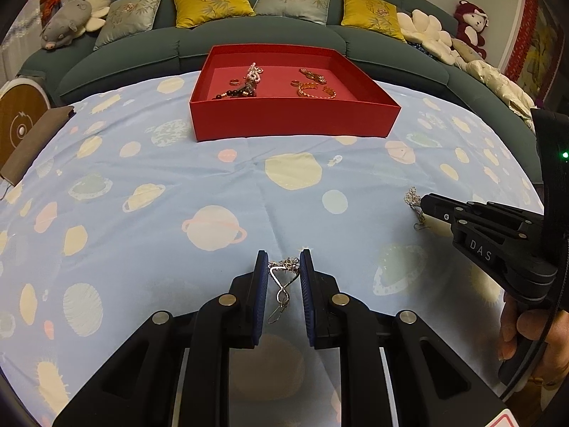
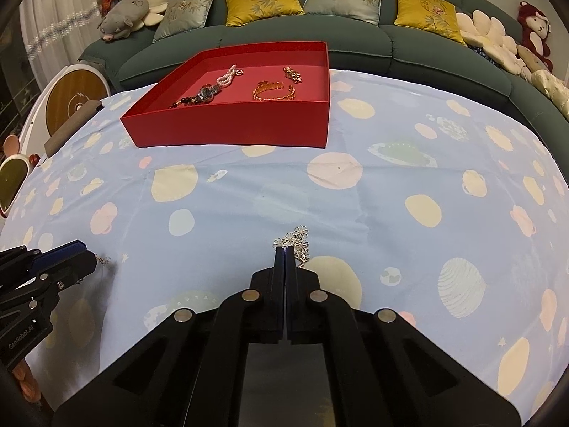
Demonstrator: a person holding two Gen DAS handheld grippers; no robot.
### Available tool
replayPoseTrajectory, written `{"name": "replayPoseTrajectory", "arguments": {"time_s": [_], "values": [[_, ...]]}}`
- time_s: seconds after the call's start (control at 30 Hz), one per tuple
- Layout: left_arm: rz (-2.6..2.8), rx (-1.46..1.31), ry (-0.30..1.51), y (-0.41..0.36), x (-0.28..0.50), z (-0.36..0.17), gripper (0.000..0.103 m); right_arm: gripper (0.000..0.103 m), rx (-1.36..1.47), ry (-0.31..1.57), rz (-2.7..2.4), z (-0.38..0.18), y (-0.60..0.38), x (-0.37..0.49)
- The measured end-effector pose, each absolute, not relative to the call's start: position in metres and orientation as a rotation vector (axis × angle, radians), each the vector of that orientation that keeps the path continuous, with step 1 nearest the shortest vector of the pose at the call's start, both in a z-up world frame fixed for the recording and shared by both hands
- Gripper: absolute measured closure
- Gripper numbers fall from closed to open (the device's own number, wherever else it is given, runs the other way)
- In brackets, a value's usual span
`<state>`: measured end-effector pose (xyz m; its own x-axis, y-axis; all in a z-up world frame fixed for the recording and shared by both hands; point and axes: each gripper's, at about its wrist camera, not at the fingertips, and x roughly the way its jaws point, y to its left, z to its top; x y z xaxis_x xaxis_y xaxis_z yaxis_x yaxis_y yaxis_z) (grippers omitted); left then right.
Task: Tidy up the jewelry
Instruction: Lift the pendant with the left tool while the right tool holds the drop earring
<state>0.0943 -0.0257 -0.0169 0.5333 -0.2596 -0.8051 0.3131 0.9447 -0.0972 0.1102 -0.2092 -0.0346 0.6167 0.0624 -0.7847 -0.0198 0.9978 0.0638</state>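
Note:
A red box (image 1: 291, 117) (image 2: 231, 128) stands at the far side of the table and holds several pieces: a pearl string (image 2: 227, 75), a watch (image 2: 208, 93), gold bracelets (image 2: 274, 91). My left gripper (image 1: 283, 261) is open, its blue pads either side of a silver earring (image 1: 281, 286) lying on the cloth. My right gripper (image 2: 285, 249) is shut on a silver flower earring (image 2: 300, 240), low over the cloth; it also shows in the left wrist view (image 1: 412, 197).
The table has a light blue planet-print cloth (image 2: 249, 192). A green sofa (image 1: 284, 35) with cushions and plush toys runs behind it. A brown pouch (image 1: 32, 142) lies at the left edge. Sunglasses (image 2: 12, 181) sit far left.

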Motion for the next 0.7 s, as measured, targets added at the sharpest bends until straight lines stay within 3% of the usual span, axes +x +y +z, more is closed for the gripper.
{"name": "replayPoseTrajectory", "arguments": {"time_s": [0.03, 0.1, 0.13, 0.43, 0.6, 0.7], "values": [[-0.341, 0.061, 0.95, -0.026, 0.095, -0.017, 0.088, 0.094, 0.049, 0.905, 0.046, -0.035, -0.209, 0.11], [-0.341, 0.061, 0.95, -0.026, 0.095, -0.017, 0.088, 0.064, 0.045, 0.894, 0.037, -0.034, -0.208, 0.111], [-0.341, 0.062, 0.951, -0.026, 0.095, -0.017, 0.088, 0.062, 0.04, 0.885, 0.031, -0.034, -0.207, 0.111], [-0.338, 0.067, 0.954, -0.024, 0.095, -0.019, 0.088, 0.07, 0.022, 0.919, 0.024, -0.048, -0.207, 0.117], [-0.331, 0.06, 0.955, -0.022, 0.096, -0.018, 0.088, 0.086, 0.047, 0.925, 0.016, -0.048, -0.214, 0.116], [-0.33, 0.059, 0.953, -0.021, 0.096, -0.018, 0.088, 0.086, 0.063, 0.929, 0.019, -0.047, -0.219, 0.113]]}}
